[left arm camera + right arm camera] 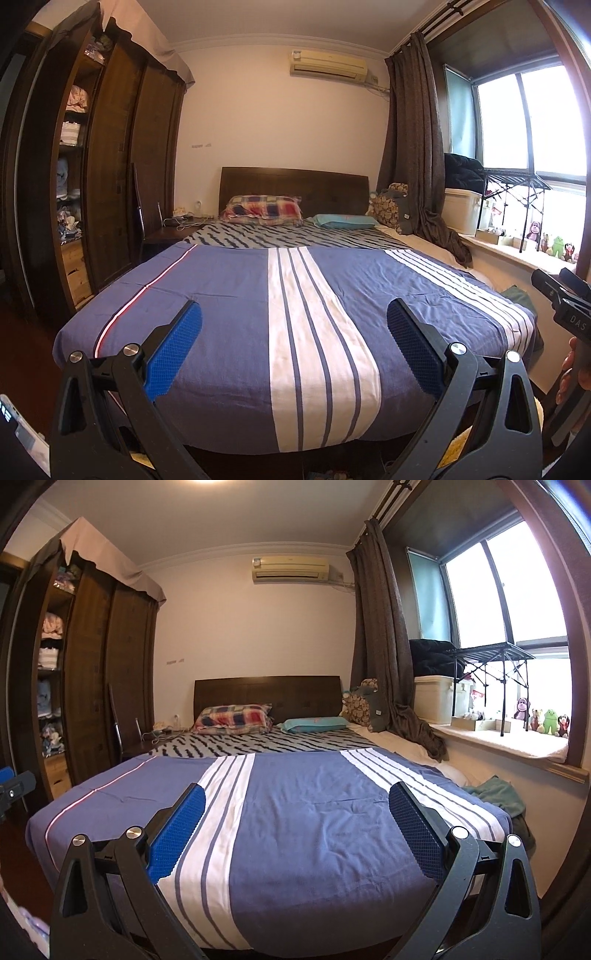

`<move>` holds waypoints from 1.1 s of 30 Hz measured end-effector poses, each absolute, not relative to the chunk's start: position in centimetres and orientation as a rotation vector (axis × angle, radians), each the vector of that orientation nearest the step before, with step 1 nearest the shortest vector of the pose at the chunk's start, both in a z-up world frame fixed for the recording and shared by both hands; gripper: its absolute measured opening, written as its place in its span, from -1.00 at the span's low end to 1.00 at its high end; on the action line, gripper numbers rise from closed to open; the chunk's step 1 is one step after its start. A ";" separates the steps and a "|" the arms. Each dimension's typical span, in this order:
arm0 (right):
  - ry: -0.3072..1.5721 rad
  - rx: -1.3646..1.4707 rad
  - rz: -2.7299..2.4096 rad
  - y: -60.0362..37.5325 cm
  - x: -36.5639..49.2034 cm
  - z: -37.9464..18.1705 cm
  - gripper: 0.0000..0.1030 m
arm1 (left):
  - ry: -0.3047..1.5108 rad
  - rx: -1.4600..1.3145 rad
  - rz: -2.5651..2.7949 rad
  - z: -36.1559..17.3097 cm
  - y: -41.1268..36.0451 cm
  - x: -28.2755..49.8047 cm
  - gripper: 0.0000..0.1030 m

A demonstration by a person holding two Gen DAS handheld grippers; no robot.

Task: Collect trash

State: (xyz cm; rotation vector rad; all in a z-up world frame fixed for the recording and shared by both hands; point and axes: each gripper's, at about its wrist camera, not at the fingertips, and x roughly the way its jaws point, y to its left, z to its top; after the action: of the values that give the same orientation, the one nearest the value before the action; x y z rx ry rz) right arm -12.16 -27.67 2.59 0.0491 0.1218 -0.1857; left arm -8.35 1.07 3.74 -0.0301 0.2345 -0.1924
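Note:
I see no trash in either view. My left gripper (293,314) is open and empty, held at the foot of the bed (229,295) with its blue pads wide apart. My right gripper (295,797) is open and empty too, also at the foot of the bed (314,812). The right gripper's body shows at the right edge of the left wrist view (561,299), held by a hand. The left gripper's tip shows at the left edge of the right wrist view (11,786).
A blue and white striped cover lies over the bed, with a plaid pillow (262,208) and a teal pillow (343,220) at the headboard. A dark wardrobe (107,166) stands left. A nightstand (173,230), a curtain (417,147), a window sill with plush toys (543,720) and a green cloth (495,794) lie around.

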 end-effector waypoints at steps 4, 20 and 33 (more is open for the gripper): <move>0.120 0.054 -0.181 -27.8 -12.5 2.7 0.94 | 0.241 -0.026 -0.194 3.7 1.1 -8.3 0.85; 0.133 0.063 -0.166 -27.9 -12.1 2.7 0.94 | 0.236 -0.031 -0.192 3.9 1.2 -8.4 0.85; 0.157 0.051 -0.149 -27.7 -11.6 2.6 0.94 | 0.231 -0.034 -0.192 4.0 1.4 -8.5 0.85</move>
State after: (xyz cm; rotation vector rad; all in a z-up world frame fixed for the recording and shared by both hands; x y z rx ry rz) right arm -11.57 -27.65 2.64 0.0508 0.1567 -0.1491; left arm -8.47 1.38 3.97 -0.0343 0.2310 -0.1922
